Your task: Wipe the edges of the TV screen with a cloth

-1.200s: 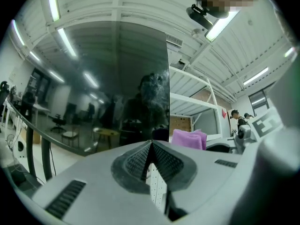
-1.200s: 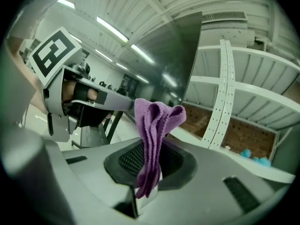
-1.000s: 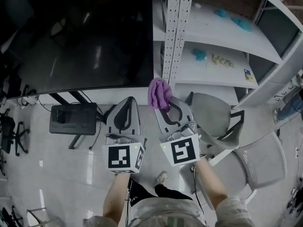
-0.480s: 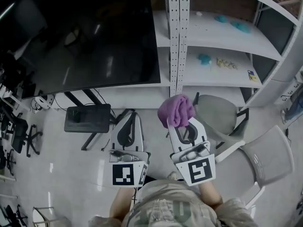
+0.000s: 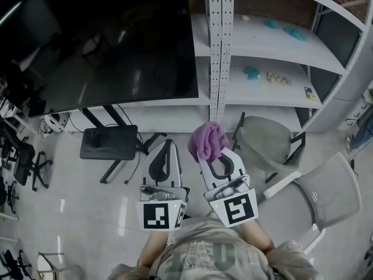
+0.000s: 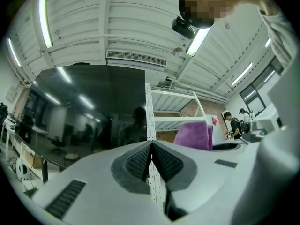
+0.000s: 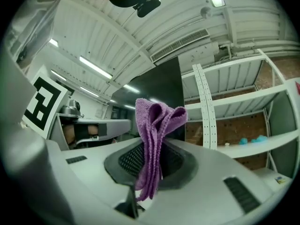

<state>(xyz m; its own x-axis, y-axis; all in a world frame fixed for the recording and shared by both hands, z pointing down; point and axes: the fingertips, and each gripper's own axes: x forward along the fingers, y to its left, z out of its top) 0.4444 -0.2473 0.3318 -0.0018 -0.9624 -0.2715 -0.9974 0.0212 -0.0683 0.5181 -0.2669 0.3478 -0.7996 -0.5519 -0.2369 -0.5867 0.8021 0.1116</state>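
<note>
- Right gripper [image 5: 214, 156]: jaws clamped on purple cloth [image 7: 154, 135], gripped mid-fold.
- Bunched end stands proud of jaw tips. Likely purpose: fabric, not plastic, meets TV screen [image 5: 105, 51].
- Left gripper [image 6: 151, 149]: jaws closed pad to pad, nothing between. Held just beside right gripper, apparently idle.
- Cloth clear of screen, below its lower right corner, near shelf upright [image 5: 217, 51].
- Judgement: no wiping contact at this moment. Next move requires bringing cloth onto screen edge.

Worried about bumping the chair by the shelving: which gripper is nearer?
Right. The right gripper, gripping the purple cloth, is left of the chair; the left gripper is farther left.
</note>
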